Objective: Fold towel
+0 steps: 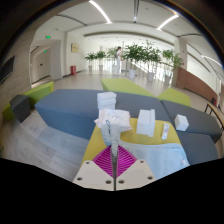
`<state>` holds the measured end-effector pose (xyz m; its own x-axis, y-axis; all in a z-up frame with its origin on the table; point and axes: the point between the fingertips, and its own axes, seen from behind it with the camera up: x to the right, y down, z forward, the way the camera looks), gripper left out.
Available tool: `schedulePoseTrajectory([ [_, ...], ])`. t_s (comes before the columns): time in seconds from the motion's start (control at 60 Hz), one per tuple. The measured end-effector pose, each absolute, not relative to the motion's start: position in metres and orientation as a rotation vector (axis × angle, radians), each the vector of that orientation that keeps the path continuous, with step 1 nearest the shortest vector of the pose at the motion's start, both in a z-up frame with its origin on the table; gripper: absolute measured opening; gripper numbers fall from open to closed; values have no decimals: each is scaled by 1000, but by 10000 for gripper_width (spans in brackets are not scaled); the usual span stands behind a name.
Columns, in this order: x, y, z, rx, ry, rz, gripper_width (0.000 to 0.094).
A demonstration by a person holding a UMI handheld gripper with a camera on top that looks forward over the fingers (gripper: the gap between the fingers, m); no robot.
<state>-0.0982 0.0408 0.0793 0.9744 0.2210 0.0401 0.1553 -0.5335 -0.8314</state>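
Note:
My gripper point(112, 152) is shut, and its two pink pads point(101, 160) meet on a thin fold of the white towel point(113, 127). The towel runs up from between the fingertips and spreads into a crumpled white bunch just ahead of them. It is lifted above a yellow surface point(140, 142) that lies on the blue-grey table point(65, 110). How much of the towel hangs below the fingers is hidden.
A stack of white folded cloths point(106, 100) stands beyond the towel. White box-like items point(146, 122) point(181, 122) sit to the right on the table. A person point(118, 60) and potted plants point(145, 52) stand far back in the hall.

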Motion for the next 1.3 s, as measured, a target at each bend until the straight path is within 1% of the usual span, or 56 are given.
schedulePoseTrajectory([
  [0.083, -40, 46, 115, -2090, -179, 45, 9],
  [0.133, 0, 48, 120, -2086, -110, 7, 9],
  [0.183, 36, 49, 118, -2095, -56, -27, 8],
  [0.283, 101, 51, 86, -2168, 45, -100, 8],
  [0.367, 144, 50, 48, -2238, 122, -149, 9],
  [0.45, 167, 42, 12, -2333, 157, -183, 19],
  [0.483, 170, 41, 7, -2338, 162, -176, 32],
  [0.55, 171, 42, 9, -2342, 134, -159, 36],
  [0.6, 170, 40, 16, -2345, 141, -135, 66],
  [0.617, 169, 39, 20, -2343, 146, -122, 89],
  [0.65, 167, 36, 29, -2340, 156, -98, 165],
  [0.717, 169, 29, 52, -2309, 159, -84, 231],
  [0.733, 168, 26, 59, -2299, 147, -80, 275],
  [0.75, 168, 23, 66, -2287, 138, -81, 358],
  [0.767, 168, 19, 75, -2276, 132, -84, 519],
  [0.783, 169, 15, 82, -2266, 126, -86, 582],
  [0.817, 168, 6, 94, -2262, 110, -86, 843],
  [0.833, 167, 1, 99, -2260, 100, -85, 876],
  [0.85, 167, -4, 104, -2259, 89, -85, 832],
  [0.867, 165, -8, 108, -2257, 78, -79, 807],
  [0.883, 164, -13, 113, -2255, 69, -75, 801],
  [0.95, 169, -35, 135, -2227, 72, -87, 857],
  [1.05, 163, -68, 160, -2196, 67, -90, 832],
  [1.2, 130, -122, 194, -2130, 30, -34, 837],
  [1.3, 107, -148, 199, -2095, 15, -23, 842],
])
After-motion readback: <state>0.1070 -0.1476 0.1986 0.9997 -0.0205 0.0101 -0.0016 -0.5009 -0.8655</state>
